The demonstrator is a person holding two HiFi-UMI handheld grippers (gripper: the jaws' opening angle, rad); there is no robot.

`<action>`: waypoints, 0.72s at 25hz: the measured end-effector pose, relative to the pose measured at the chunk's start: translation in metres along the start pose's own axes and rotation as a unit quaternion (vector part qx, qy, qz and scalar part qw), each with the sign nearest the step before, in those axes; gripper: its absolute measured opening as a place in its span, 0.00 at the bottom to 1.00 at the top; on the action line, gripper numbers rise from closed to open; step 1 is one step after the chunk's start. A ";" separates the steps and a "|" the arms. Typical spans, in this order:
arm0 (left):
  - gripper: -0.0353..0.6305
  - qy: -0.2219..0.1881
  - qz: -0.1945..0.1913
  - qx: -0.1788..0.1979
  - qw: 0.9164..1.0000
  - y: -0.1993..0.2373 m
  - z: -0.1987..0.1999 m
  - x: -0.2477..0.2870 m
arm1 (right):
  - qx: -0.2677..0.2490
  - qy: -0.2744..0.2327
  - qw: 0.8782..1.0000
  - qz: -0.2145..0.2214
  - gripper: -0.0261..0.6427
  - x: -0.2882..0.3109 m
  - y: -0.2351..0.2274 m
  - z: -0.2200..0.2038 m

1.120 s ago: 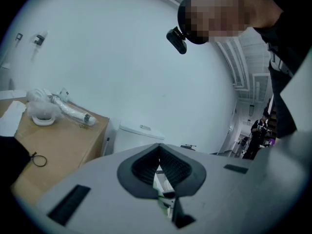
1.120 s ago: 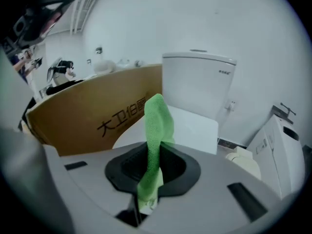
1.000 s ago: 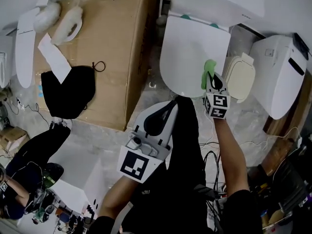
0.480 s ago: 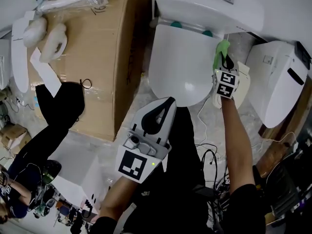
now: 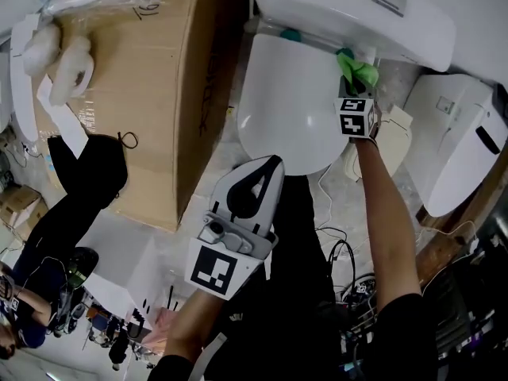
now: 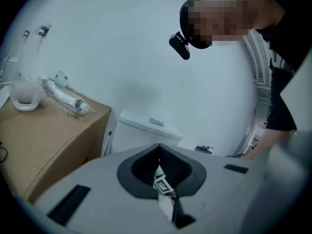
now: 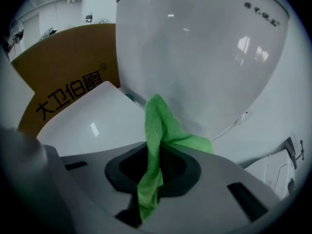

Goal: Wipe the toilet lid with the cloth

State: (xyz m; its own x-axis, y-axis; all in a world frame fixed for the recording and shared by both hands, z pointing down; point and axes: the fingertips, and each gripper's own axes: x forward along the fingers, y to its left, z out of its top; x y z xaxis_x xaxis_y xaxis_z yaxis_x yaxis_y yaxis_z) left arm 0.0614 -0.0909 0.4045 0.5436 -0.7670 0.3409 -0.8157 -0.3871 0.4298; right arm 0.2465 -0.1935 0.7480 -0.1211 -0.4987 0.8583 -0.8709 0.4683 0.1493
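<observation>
In the head view the white toilet lid [image 5: 290, 101] lies closed below the tank [image 5: 349, 6]. My right gripper [image 5: 349, 76] is at the lid's far right corner, close to the tank, shut on the green cloth [image 5: 357, 70]. In the right gripper view the cloth [image 7: 156, 130] hangs from my right gripper [image 7: 148, 152] over the lid [image 7: 92, 116], with the tank [image 7: 195, 48] just beyond. My left gripper [image 5: 271, 165] hangs shut and empty near the lid's front edge. The left gripper view shows that gripper [image 6: 159, 147] pointing toward the tank [image 6: 146, 126].
A large cardboard box [image 5: 151, 78] stands left of the toilet, with wrapped white parts [image 5: 59, 62] and a black bag [image 5: 83, 173] on it. Another white toilet unit [image 5: 460, 149] and a cream seat piece [image 5: 393, 133] are on the right. Cables [image 5: 341, 252] lie on the floor.
My right gripper has carried the green cloth along the lid's right edge, from the front right up to the corner by the tank. The left gripper has stayed where it was.
</observation>
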 end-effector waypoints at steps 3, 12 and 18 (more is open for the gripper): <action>0.06 0.001 0.002 -0.003 1.000 0.003 -0.002 0.002 | 0.001 0.006 1.000 0.009 0.12 0.007 0.007 0.009; 0.06 -0.006 0.006 -0.004 1.000 0.010 -0.003 -0.004 | -0.294 -0.013 0.954 0.049 0.12 0.006 0.067 0.013; 0.06 -0.008 0.001 0.002 1.000 0.010 -0.005 -0.020 | -0.391 -0.021 0.918 0.061 0.12 -0.007 0.116 -0.011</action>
State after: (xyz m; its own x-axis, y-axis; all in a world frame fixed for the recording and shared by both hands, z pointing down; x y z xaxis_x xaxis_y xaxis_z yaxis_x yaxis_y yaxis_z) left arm 0.0437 -0.0769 0.4063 0.5392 -0.7759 0.3275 -0.8172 -0.3879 0.4264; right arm 0.1514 -0.1271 0.7649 -0.2271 -0.4281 0.8747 -0.2443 0.8945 0.3744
